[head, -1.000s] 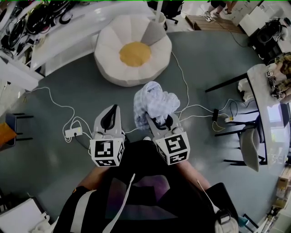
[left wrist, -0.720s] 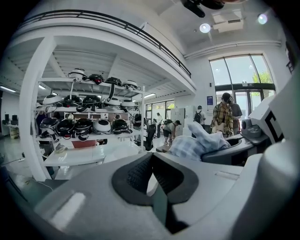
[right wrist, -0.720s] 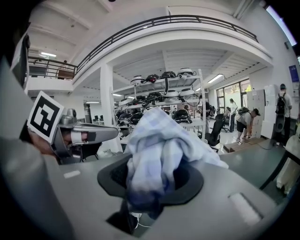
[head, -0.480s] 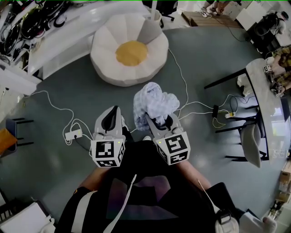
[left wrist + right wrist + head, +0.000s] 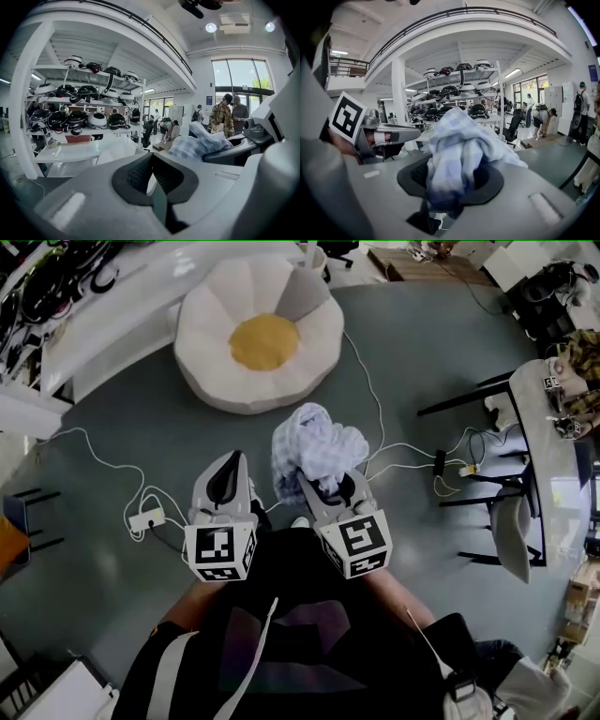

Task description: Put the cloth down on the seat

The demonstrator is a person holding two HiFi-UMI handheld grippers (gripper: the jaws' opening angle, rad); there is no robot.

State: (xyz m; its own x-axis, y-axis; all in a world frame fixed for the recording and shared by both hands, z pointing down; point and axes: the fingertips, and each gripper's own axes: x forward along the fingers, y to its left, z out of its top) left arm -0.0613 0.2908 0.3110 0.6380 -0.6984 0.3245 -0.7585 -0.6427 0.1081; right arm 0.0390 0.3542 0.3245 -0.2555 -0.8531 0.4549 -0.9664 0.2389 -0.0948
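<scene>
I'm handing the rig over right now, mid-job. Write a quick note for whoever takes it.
Right gripper: shut on the bunched checked cloth, held up off the floor.
Left gripper: fingers together, empty.
Flower-shaped seat: on the floor ahead, apart from the cloth.
Done: cloth is in the grip.
Left: carry it forward over the seat, lower it, release.

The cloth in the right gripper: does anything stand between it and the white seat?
Nothing visible does. Only bare grey floor lies between the cloth and the seat; a white cable runs beside that path.
</scene>
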